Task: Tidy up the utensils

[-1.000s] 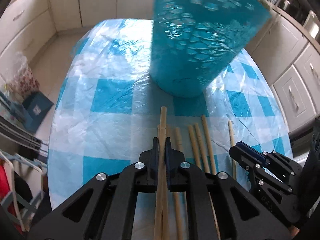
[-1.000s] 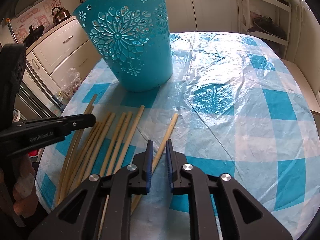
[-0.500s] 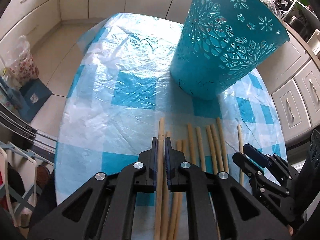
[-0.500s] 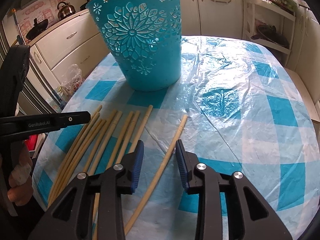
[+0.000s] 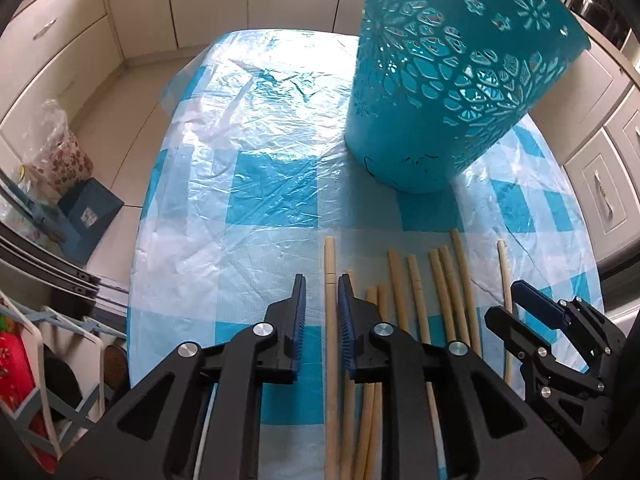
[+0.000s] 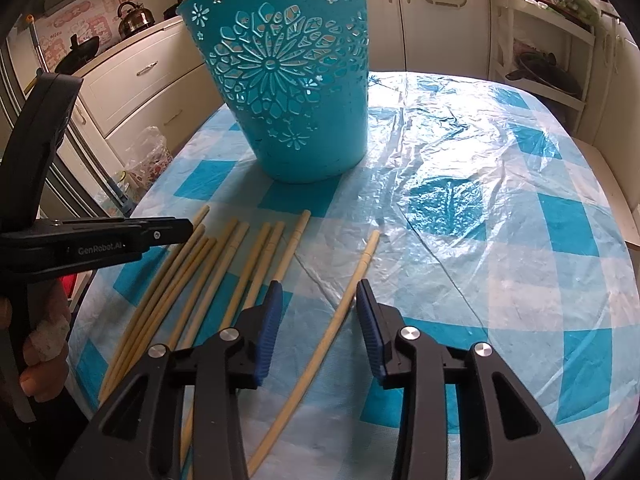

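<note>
Several long bamboo chopsticks (image 5: 416, 300) lie side by side on the checked tablecloth, in front of a teal cut-out basket (image 5: 448, 80) that stands upright. My left gripper (image 5: 322, 284) is open, its jaws on either side of the leftmost chopstick (image 5: 330, 280), which lies on the cloth. My right gripper (image 6: 318, 290) is open wide, with a lone chopstick (image 6: 352, 280) lying between its jaws. The basket also shows in the right wrist view (image 6: 292, 76), as do the chopsticks (image 6: 224, 264) and the left gripper (image 6: 176, 234).
The oval table (image 6: 520, 208) has a blue-and-white cloth under clear plastic. White kitchen cabinets (image 5: 600, 184) surround it. A blue box (image 5: 86, 212) and a bag sit on the floor at left. The right gripper shows in the left wrist view (image 5: 520, 300).
My left gripper has opened and let go of the chopstick it held; the stick now lies on the cloth. My right gripper opened wide over the lone chopstick. Both have drawn back from the basket.
</note>
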`<state>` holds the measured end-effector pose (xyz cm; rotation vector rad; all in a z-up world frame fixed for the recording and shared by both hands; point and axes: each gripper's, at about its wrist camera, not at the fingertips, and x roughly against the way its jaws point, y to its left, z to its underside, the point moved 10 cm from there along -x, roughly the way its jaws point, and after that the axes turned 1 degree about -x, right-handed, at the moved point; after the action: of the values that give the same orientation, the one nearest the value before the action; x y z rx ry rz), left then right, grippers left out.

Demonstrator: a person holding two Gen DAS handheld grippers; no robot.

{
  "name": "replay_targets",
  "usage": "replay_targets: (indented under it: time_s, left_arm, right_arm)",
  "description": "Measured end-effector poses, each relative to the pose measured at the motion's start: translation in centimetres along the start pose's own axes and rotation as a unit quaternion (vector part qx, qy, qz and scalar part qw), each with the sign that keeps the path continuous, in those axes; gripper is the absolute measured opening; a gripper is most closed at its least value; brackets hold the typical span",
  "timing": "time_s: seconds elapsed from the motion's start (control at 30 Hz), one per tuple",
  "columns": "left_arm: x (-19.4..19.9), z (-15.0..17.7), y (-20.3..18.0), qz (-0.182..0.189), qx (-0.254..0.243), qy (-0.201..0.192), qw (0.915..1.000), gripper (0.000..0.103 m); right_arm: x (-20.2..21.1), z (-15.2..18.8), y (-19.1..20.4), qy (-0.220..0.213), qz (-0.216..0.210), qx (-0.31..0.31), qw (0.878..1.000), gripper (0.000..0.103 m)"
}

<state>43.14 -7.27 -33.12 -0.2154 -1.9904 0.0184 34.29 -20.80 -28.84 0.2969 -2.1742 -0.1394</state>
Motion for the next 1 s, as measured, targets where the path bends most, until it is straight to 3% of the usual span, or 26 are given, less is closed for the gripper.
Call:
replay_targets:
  time_s: [0.27,0.4,0.43,0.6,0.7,0.77,0.87,1.0]
  left_arm:
    - [-0.6,-1.0,-1.1,-0.048,-0.046,0.012,0.9977,0.016]
    - [-0.9,-1.4,-1.3,-0.051,-0.058,0.019,0.9969,0.015]
    - [-0.9,-1.4,-1.6,-0.045,-0.067,0.02,0.9965,0.007]
    - [0.3,-1.5,-1.8,-0.042,-0.086,0.024,0.9952,0.005]
    - [4.8,-3.3,-1.4,-0.006,-0.067,-0.042,0.9969,0.005]
    - [9.9,-5.5,-1.3,0.025,-0.05,-0.114,0.9919,0.005]
    - [17.3,-9.3,-1.6,0.062,-0.026,-0.222,0.9728,0.005]
    - [24.9,-14.9,-2.7,0.095,0.016,-0.344,0.934,0.005]
  right_arm:
    - [0.0,0.0,0.0,0.0,0.001,0.003,1.0,0.04]
    - [-0.2,-0.1,0.1,0.001,0.01,0.014,1.0,0.041]
    - [-0.3,-0.1,0.2,0.002,0.016,0.02,1.0,0.041]
    - [-0.5,-0.1,0.6,0.006,0.032,0.038,0.999,0.041]
    - [-0.4,0.0,0.3,0.007,0.022,0.025,0.999,0.041]
    - [-0.4,0.0,0.1,0.008,0.014,0.015,1.0,0.041]
    - [-0.3,-0.1,0.1,0.009,0.01,0.007,1.0,0.041]
    - [-0.3,0.0,0.0,0.007,0.007,0.0,1.0,0.041]
